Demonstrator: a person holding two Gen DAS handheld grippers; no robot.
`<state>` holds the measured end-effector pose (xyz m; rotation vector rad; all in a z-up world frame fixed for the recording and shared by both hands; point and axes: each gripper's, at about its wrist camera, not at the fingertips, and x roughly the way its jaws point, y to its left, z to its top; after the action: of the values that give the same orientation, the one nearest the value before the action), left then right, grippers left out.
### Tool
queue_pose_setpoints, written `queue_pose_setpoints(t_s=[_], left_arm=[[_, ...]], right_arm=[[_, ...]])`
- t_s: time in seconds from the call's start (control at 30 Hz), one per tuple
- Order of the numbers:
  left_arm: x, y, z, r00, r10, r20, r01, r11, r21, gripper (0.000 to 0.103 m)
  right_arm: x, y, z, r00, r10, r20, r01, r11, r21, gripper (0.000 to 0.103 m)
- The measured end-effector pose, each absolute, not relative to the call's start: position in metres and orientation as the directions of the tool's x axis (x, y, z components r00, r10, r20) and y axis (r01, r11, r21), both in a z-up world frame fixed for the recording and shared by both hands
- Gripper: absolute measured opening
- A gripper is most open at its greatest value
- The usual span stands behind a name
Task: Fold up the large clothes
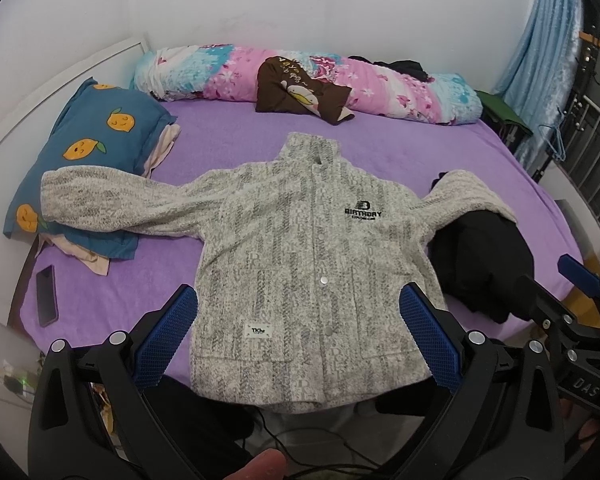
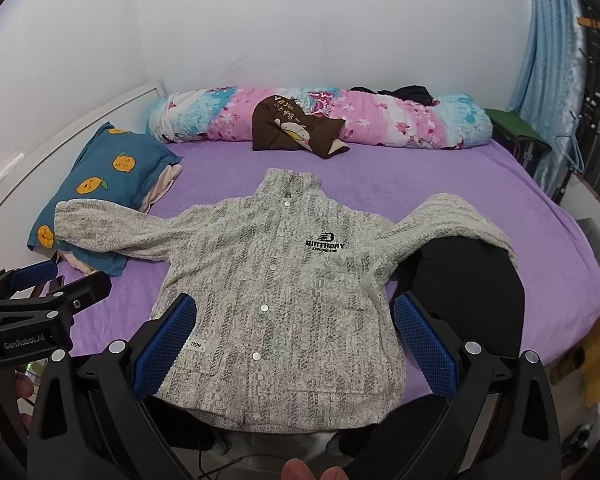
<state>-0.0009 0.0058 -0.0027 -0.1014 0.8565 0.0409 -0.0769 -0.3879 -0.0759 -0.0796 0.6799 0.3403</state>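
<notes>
Hovering pre-fold: left gripper [image 1: 298, 344] and right gripper [image 2: 294, 346] both gaped empty over flat fleece jacket [image 1: 300, 260]; next, probably grab sleeves.

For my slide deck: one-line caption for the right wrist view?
Open right gripper above a grey jacket spread flat on a purple bed.

Purple bed [image 1: 380, 148] under grey jacket [image 1: 300, 248]

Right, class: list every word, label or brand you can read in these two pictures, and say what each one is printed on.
"BIRTHDAY": black logo on the chest of the grey jacket; the smaller line beneath is too blurred.
"TK…": white hem tag, remainder unreadable.
"GenRobot.AI": left gripper body.
"DAS": right gripper body.
"yaya": brown cushion, uncertain.
</notes>
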Motion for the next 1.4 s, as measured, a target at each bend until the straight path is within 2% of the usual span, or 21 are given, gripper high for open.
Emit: queue_pose_setpoints(t_s=[0.37,1.07,1.4], left_arm=[[0.0,0.021,-0.009,0.652,-0.026,-0.758,-0.088,0.99,-0.11,0.097],[0.005,0.091,-0.03,0.667,-0.096,-0.739,-0.16,0.95,-0.267,0.097],[0.003,0.194,-0.068,0.709,-0.106,-0.697,-0.283,0.863,-0.419,0.097]], right_arm=[[-0.073,-0.375,-0.08,0.714,0.277,-0.643,-0.349,0.937,0.016,0.097],[-0.059,-0.307,-0.087,0.688,0.272,-0.672,-0.434,0.897,-0.082,0.097],[-0.02,-0.197,-0.097,0.703,0.318,-0.636,-0.568,0.789,-0.233,0.097]])
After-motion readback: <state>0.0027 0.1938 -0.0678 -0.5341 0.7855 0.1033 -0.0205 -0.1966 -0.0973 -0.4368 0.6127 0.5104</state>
